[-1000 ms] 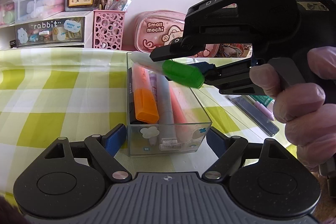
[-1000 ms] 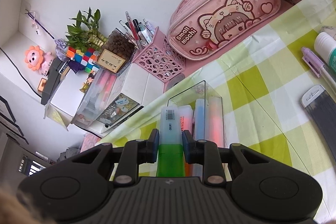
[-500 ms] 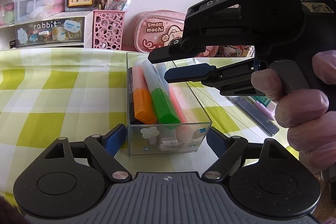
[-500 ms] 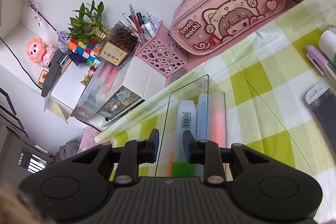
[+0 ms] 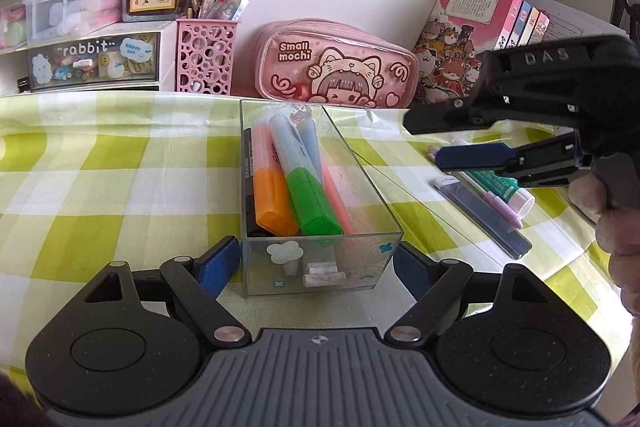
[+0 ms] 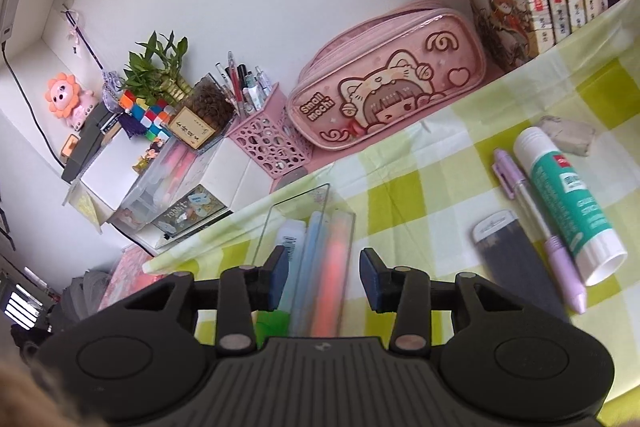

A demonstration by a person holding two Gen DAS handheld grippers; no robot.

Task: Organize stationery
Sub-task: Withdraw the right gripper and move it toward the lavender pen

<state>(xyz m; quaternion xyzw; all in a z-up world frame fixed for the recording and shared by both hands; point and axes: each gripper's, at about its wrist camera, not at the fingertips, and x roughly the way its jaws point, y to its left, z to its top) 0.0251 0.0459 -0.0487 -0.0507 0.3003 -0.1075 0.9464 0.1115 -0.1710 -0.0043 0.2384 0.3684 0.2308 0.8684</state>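
Note:
A clear plastic box (image 5: 320, 269) stands on the checked cloth. My left gripper (image 5: 316, 267) is shut on it, one blue pad on each side wall. Inside lie a green-capped highlighter (image 5: 310, 197), an orange-capped one (image 5: 272, 199) and several other markers. In the left wrist view my right gripper (image 5: 424, 141) hovers to the right of the box, a hand on its handle. Its jaws are opening and nothing is between them. From the right wrist view the right gripper (image 6: 324, 277) sits above the box (image 6: 298, 193), and the markers show through the gap.
A glue stick (image 6: 568, 203), a purple pen (image 6: 536, 227), a dark flat case (image 6: 516, 267) and a grey eraser (image 6: 566, 135) lie on the cloth right of the box. A pink pencil case (image 5: 336, 67), a pink pen cup (image 5: 206, 57), drawers and books line the back wall.
The right gripper let the green highlighter drop into the box, then drew away to the right with its jaws spreading wider. The left gripper and the box stayed put.

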